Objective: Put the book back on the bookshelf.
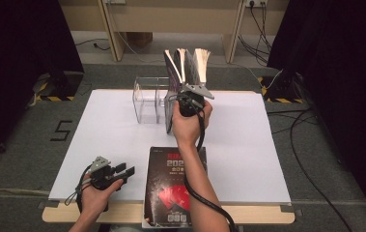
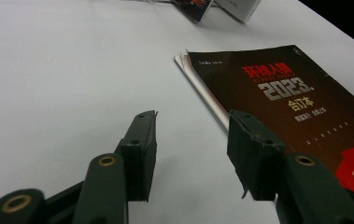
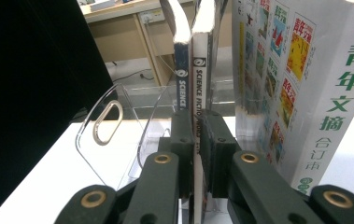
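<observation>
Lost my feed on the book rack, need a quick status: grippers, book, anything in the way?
Right gripper shut on white-spined magazine upright at clear rack. Left gripper open, empty over table. Thick white volume close alongside; black book flat near table edge.

right gripper [image 3: 197,154] | clamped on white-spined magazine [image 3: 201,79] | clear rack [image 3: 118,135] alongside

Between the matt black plastic jaws of the right gripper [image 3: 198,154], with brass-coloured rivets set in their arms, the smooth white printed-paper spine of a magazine [image 3: 201,93] is pinched. Just to the left of that gripper a clear, glossy plastic rack [image 3: 104,135] is seen, and to its right a thick volume [image 3: 300,88] with a shiny printed cover. Beside the left gripper [image 2: 191,154], a dark book [image 2: 282,98] with a glossy cover lies on a smooth, matt white table [image 2: 62,84].
</observation>
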A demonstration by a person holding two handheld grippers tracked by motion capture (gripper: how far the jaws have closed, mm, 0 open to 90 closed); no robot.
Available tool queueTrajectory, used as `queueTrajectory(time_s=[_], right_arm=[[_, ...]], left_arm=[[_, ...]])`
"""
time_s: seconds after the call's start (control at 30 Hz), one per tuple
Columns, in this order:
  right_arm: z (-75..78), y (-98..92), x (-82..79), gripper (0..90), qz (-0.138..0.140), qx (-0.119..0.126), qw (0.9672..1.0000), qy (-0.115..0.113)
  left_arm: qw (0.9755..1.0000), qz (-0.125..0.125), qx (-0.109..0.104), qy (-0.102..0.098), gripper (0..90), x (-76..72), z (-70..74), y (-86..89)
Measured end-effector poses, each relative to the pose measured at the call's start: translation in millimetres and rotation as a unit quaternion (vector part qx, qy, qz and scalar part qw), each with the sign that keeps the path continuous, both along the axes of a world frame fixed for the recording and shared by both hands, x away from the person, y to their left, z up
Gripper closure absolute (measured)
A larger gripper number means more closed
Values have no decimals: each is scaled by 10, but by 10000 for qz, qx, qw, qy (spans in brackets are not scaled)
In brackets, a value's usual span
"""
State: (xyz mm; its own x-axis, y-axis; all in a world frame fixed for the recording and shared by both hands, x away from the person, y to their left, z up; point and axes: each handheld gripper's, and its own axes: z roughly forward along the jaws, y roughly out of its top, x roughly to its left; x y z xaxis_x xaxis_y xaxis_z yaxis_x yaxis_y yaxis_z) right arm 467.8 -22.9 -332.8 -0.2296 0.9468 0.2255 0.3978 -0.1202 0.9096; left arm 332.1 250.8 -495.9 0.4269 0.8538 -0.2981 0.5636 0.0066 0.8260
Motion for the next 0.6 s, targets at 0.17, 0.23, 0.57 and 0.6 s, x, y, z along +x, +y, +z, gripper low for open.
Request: queueTrajectory(time_s=[0.17,0.23,0.57,0.6], right_arm=[[1,3,7,842,-23,35,10000,14],[-1,1,4,831,-29,11,10000,20],[-82,-133,-89,731,86,60,9998,196],[-97,-154,-102,727,86,22,9997,218]], left_arm=[[10000,6,-10,-7,519,-3,3,-1],[10000,9,-11,-7,519,-3,2,0],[10000,-22,-2,-1,518,-4,-2,-20],[10000,-23,0,-1,518,-3,-3,-20]])
